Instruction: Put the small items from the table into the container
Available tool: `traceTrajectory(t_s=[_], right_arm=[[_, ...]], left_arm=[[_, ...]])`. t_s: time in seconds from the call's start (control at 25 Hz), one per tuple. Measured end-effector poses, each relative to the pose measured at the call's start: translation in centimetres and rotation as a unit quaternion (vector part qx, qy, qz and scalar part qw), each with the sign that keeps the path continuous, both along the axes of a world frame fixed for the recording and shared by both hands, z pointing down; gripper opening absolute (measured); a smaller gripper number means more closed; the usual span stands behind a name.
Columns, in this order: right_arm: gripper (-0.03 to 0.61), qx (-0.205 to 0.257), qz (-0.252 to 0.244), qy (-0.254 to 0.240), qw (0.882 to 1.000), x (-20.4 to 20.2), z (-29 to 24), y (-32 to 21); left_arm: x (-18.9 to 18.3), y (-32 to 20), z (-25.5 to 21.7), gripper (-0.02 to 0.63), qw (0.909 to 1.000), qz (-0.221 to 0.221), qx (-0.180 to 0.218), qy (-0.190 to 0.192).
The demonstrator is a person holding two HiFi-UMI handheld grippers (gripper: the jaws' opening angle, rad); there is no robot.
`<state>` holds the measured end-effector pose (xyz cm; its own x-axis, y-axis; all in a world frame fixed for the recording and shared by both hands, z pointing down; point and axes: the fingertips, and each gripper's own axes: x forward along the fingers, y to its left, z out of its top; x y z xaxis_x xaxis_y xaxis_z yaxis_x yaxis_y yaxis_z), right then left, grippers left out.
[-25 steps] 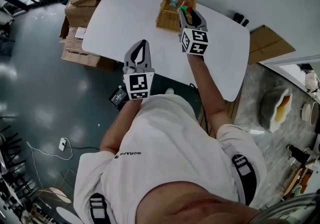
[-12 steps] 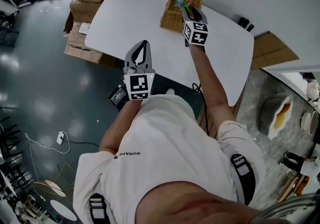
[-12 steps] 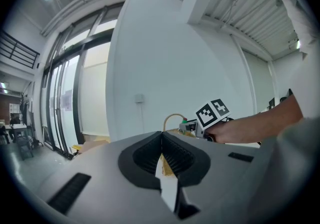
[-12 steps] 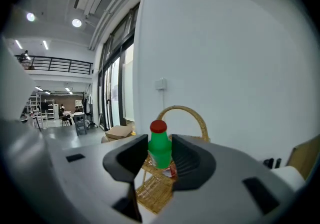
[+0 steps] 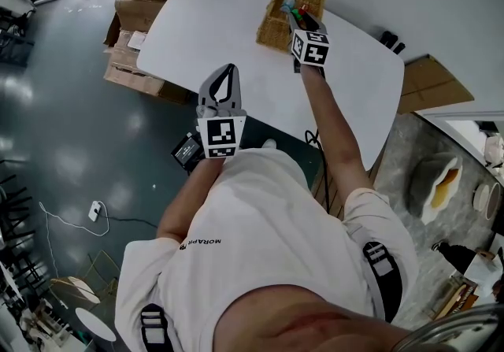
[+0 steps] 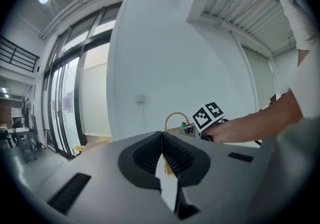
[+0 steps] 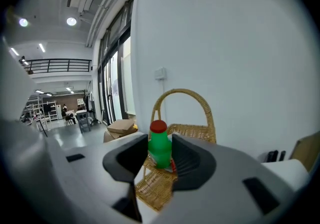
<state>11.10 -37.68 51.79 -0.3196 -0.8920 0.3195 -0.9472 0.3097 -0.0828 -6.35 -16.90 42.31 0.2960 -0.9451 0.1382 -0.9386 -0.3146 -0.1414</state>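
1. The small bottle is green plastic with a red cap. It stands upright between the right gripper's jaws, just above the near rim of the basket.
2. The right gripper is clamped on the bottle's body. It probably holds the bottle upright so that it can drop into the basket without catching the arched handle.
3. The wicker basket sits at the far edge of the white table, so the right arm is stretched well out.
4. The left gripper hangs over the table's near edge, well apart from the basket. Its jaws are closed on nothing, likely kept out of the way.
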Motion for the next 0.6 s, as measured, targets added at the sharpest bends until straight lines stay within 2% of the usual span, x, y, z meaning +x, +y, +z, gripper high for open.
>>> traceTrajectory(t_s=[0.28,0.6], right_arm=[[0.158,-0.024,-0.002,0.013,1.000,0.2,1.2,-0.7],[0.199,-0.017,-0.003,0.021,1.000,-0.2,0.6,-0.2]], left_arm=[[-0.1,0.0,0.4,0.004,1.0000,-0.005,-0.003,-0.003],[-0.1,0.1,0.5,0.004,1.0000,-0.005,-0.005,0.000]])
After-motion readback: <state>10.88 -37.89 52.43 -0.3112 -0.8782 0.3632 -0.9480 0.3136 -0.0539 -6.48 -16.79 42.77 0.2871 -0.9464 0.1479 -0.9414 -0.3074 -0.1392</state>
